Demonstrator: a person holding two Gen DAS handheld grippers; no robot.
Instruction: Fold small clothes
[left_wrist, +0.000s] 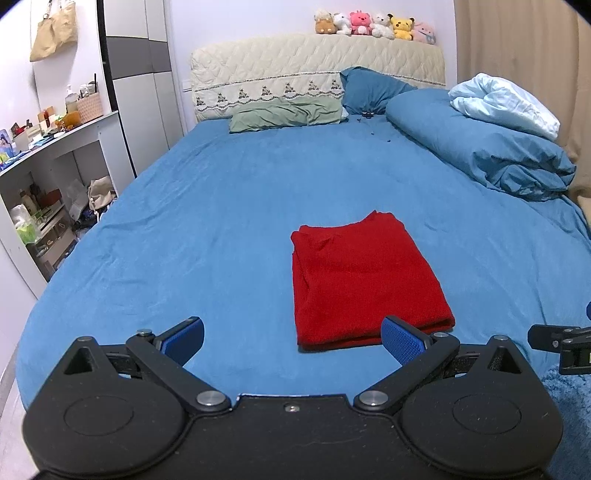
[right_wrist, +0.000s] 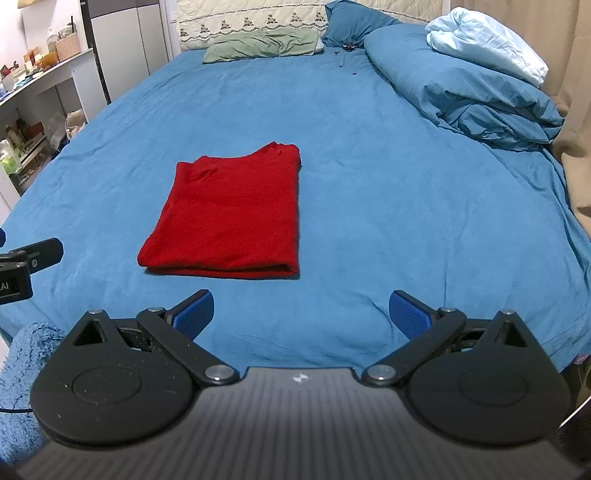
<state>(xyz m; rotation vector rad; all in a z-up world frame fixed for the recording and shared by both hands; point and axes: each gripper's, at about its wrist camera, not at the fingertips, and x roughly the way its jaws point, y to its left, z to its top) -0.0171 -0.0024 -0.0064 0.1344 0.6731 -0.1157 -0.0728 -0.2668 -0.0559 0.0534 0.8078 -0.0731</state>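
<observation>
A red garment (left_wrist: 364, 280) lies folded into a neat rectangle on the blue bed sheet (left_wrist: 207, 221). It also shows in the right wrist view (right_wrist: 232, 214). My left gripper (left_wrist: 293, 341) is open and empty, held above the near edge of the bed, just before the garment's near left corner. My right gripper (right_wrist: 301, 315) is open and empty, held before the garment's near right side, apart from it. The edge of the right gripper (left_wrist: 557, 341) shows in the left wrist view, and the edge of the left gripper (right_wrist: 26, 262) in the right wrist view.
A rolled blue duvet (left_wrist: 480, 144) with a pale blue blanket (left_wrist: 506, 103) lies along the bed's right side. Pillows (left_wrist: 288, 114) rest at the headboard, plush toys (left_wrist: 373, 24) above. A cluttered white shelf unit (left_wrist: 48, 177) stands left. A fluffy blue sleeve (right_wrist: 26, 384) is near.
</observation>
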